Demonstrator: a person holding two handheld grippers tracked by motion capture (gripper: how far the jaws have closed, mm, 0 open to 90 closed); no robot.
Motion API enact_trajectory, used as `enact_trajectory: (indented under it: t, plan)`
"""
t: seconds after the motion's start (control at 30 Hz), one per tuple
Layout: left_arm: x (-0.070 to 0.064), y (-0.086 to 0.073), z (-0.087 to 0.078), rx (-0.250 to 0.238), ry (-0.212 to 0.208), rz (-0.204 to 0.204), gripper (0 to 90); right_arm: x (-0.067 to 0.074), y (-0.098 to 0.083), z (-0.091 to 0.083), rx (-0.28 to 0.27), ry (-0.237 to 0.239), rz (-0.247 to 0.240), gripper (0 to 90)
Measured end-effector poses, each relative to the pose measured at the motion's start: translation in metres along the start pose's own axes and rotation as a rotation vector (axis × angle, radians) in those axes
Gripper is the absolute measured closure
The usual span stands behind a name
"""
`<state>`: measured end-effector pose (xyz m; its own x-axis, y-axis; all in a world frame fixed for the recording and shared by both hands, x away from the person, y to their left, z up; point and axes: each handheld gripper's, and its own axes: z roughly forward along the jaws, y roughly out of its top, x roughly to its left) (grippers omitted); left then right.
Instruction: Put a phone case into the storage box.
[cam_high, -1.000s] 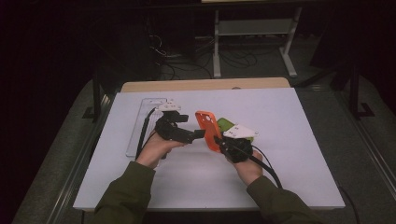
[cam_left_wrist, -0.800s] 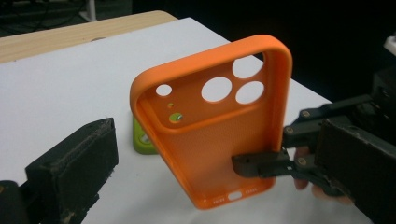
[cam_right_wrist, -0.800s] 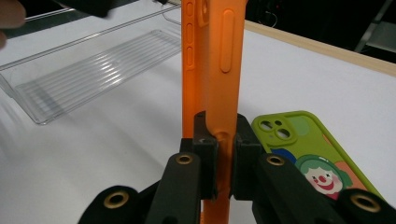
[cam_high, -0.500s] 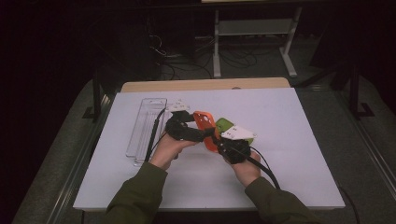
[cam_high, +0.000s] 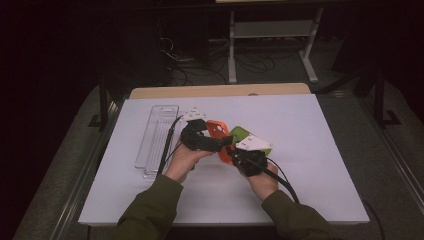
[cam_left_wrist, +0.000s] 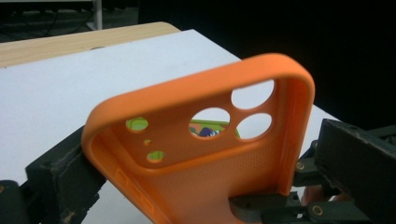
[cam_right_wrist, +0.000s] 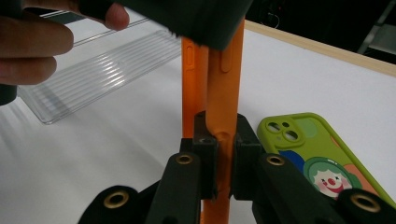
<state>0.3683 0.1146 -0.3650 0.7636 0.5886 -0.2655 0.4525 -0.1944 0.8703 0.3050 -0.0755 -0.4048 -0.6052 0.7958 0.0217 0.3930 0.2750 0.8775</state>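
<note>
Right gripper (cam_right_wrist: 219, 158) pinches the bottom edge of the orange phone case (cam_left_wrist: 205, 154), held upright above mid-table, while the left gripper (cam_high: 220, 142) has its jaws either side of the case's width; whether they press I cannot tell. Left of them lies a clear plastic tray (cam_high: 155, 135). White tabletop (cam_high: 325, 130) lies open to the right, a green clown case (cam_right_wrist: 313, 154) flat just behind; both forearms reach in from the near edge.

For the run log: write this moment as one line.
right gripper: shut on orange case | left gripper: jaws astride case sides | green case: flat on table
</note>
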Motion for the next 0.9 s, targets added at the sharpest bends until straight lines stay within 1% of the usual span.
enact_trajectory:
  t: [0.03,0.07,0.2,0.33,0.37,0.43,0.5,0.53,0.63,0.7,0.73,0.8,0.87,0.9]
  plan:
    - [-0.0006,-0.0003,0.0003,-0.002,0.0,-0.001,0.0,0.0002,-0.0001,0.0001,0.0,-0.002,-0.001,82.4]
    - [-0.0018,-0.0013,0.0011,-0.012,-0.003,-0.012,0.0,0.0002,-0.0003,0.0002,0.0,-0.004,-0.003,82.4]
    - [-0.0021,-0.0024,0.0015,-0.016,-0.002,-0.011,0.0,0.0003,-0.0011,0.0006,0.004,-0.005,-0.004,82.4]
    - [-0.0025,-0.0027,0.0011,-0.021,0.002,-0.021,0.5,0.0005,-0.0019,0.0018,0.006,-0.006,-0.009,82.4]
    - [-0.0019,-0.0029,0.0008,-0.034,0.006,-0.016,1.8,0.0008,-0.002,0.0022,0.006,-0.006,-0.009,82.3]
    - [-0.0005,-0.0028,-0.0006,-0.044,0.004,-0.026,6.5,0.0012,-0.0024,0.0027,0.01,-0.005,-0.01,82.3]
    - [0.0001,-0.0032,-0.0008,-0.045,0.005,-0.039,8.1,0.0015,-0.0027,0.0033,0.01,-0.005,-0.014,82.3]
    - [0.0005,-0.0031,-0.0016,-0.048,0.008,-0.033,9.7,0.0019,-0.0028,0.0034,0.013,-0.005,-0.013,82.3]
    - [0.0014,-0.0026,-0.0033,-0.057,0.003,-0.036,13.7,0.0021,-0.0032,0.0037,0.016,-0.005,-0.02,82.3]
    - [0.001,-0.0026,-0.0038,-0.059,-0.001,-0.038,14.3,0.0021,-0.0031,0.0036,0.016,-0.005,-0.021,82.2]
    - [0.0011,-0.0025,-0.0042,-0.058,0.0,-0.031,14.7,0.0021,-0.003,0.0036,0.017,-0.006,-0.023,82.2]
    - [0.0005,-0.0025,-0.0041,-0.059,0.0,-0.031,15.3,0.0018,-0.003,0.0038,0.017,-0.005,-0.024,81.8]
    - [0.0007,-0.0024,-0.0041,-0.052,-0.002,-0.029,15.8,0.0012,-0.0027,0.0042,0.025,-0.001,-0.02,81.0]
    - [0.0007,-0.0024,-0.0041,-0.051,-0.002,-0.035,15.9,0.0004,-0.0026,0.0044,0.027,0.003,-0.026,80.4]
